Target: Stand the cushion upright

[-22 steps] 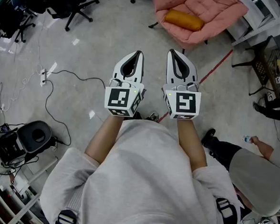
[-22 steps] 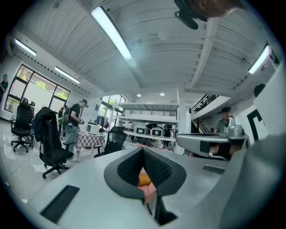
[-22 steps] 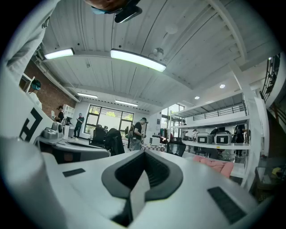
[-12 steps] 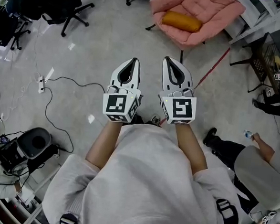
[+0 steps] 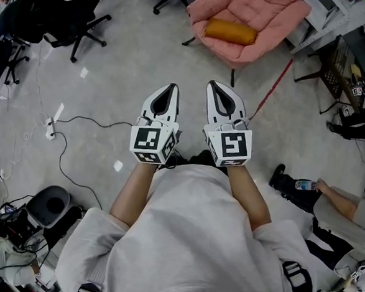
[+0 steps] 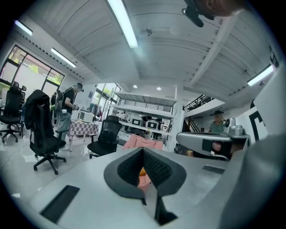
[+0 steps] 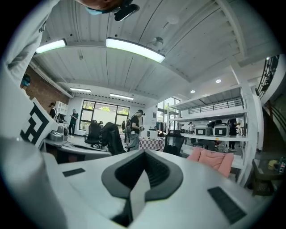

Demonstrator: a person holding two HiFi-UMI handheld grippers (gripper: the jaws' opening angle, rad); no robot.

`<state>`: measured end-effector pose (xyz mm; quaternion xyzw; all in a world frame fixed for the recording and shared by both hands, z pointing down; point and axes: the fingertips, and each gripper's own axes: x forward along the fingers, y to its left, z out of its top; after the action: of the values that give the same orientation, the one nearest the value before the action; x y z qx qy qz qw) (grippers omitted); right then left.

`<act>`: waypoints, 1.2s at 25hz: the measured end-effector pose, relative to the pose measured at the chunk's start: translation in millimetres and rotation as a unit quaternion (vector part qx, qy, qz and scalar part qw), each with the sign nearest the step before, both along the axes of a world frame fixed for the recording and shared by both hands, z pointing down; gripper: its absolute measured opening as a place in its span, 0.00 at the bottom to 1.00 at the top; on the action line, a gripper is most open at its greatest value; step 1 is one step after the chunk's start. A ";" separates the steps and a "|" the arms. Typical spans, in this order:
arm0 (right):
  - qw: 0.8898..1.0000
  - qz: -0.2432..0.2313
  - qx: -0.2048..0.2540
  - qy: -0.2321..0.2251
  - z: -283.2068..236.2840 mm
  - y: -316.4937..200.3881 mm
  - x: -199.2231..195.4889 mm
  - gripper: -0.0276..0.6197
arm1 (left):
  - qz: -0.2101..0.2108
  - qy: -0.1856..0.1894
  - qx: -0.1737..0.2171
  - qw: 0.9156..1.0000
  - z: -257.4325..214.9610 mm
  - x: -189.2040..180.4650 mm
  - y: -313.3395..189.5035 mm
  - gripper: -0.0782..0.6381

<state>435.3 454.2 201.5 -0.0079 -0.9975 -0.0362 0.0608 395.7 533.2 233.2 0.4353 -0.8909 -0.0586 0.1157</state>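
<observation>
An orange cushion (image 5: 230,31) lies flat on the seat of a pink padded chair (image 5: 266,17) at the top of the head view. My left gripper (image 5: 172,86) and right gripper (image 5: 212,84) are held side by side in front of my chest, well short of the chair, both shut and empty. In the left gripper view the shut jaws (image 6: 143,150) frame a sliver of the orange cushion (image 6: 142,171) and the pink chair (image 6: 144,143) far ahead. The right gripper view shows its shut jaws (image 7: 144,154) and the pink chair (image 7: 213,159) to the right.
Grey floor lies between me and the chair. A black office chair (image 5: 57,15) stands at the upper left, and a white power strip with a black cable (image 5: 53,117) runs across the floor at left. A red floor line (image 5: 271,86) runs right of the chair. A seated person (image 5: 340,212) is at the right.
The pink chair and cushion have shifted left and up in the head view, and both grippers sit slightly lower and closer together. Both stay shut.
</observation>
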 end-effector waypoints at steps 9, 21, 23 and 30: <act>1.000 0.005 -0.012 0.018 18.2 -4.9 -37.3 0.05 | 0.040 0.025 -0.008 0.999 21.8 -28.9 -18.9 0.12; 0.998 -0.024 -0.033 0.045 47.5 -65.2 -176.0 0.05 | 0.025 0.037 -0.044 0.998 35.0 -162.4 -66.2 0.12; 0.998 -0.028 -0.036 0.051 50.8 -79.7 -198.4 0.05 | 0.024 0.045 -0.052 0.997 38.7 -185.1 -80.8 0.13; 0.996 -0.019 -0.048 0.068 72.2 -134.9 -264.1 0.05 | 0.055 0.057 -0.081 0.994 60.5 -248.5 -138.4 0.13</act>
<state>171.3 319.3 273.7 -0.0324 -0.9913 0.0116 0.1272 147.2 394.9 293.7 0.4685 -0.8595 -0.0042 0.2042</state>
